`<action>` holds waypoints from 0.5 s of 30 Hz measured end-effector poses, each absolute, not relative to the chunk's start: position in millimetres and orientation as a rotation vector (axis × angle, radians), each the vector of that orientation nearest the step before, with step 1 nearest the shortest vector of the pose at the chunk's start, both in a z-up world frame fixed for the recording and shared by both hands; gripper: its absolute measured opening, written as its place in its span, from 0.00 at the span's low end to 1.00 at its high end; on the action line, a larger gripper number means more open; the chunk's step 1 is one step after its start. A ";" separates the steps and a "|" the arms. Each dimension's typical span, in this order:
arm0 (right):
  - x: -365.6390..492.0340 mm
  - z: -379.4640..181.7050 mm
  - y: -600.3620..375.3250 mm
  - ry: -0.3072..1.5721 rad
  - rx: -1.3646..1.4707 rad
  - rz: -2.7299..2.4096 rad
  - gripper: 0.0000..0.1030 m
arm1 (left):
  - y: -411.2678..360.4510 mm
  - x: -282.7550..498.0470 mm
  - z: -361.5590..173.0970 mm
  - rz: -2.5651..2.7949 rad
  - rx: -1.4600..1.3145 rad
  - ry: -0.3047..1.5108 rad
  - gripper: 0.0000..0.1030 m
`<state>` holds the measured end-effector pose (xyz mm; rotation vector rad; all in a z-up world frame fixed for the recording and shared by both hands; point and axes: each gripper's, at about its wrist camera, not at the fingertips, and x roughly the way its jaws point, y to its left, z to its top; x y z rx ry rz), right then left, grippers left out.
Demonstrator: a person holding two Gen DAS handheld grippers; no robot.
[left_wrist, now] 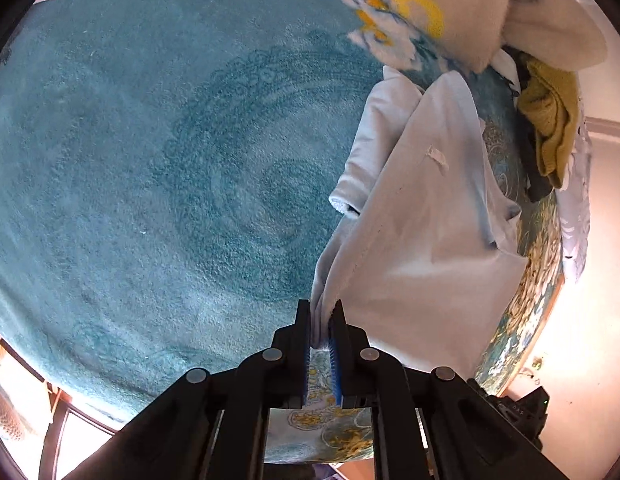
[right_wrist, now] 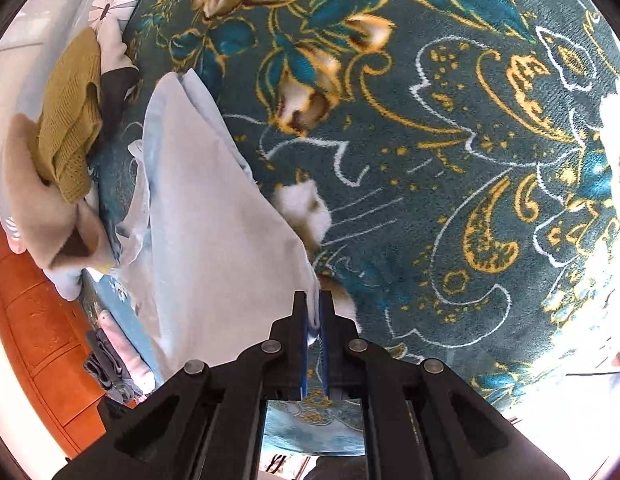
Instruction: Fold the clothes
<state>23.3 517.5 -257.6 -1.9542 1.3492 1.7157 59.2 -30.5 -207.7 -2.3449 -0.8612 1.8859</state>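
1. A white garment is lifted off a teal blanket, stretched between both grippers.
2. Its bunched edge is pinched by the left gripper.
3. Another edge is pinched by the right gripper.
4. A mustard knit is piled beyond it.
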 end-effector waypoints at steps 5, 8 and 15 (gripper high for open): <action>28.9 -269.7 520.3 1.322 -1.992 1.648 0.06 | -43.0 68.4 -219.7 1.833 -2.503 -0.789 0.14; 28.8 -274.2 523.3 1.295 -2.010 1.617 0.06 | -54.4 57.3 -211.8 1.896 -2.501 -0.771 0.14; -50.6 -252.4 536.6 1.204 -1.990 1.743 0.17 | -22.3 -36.0 -190.3 2.041 -2.303 -0.486 0.43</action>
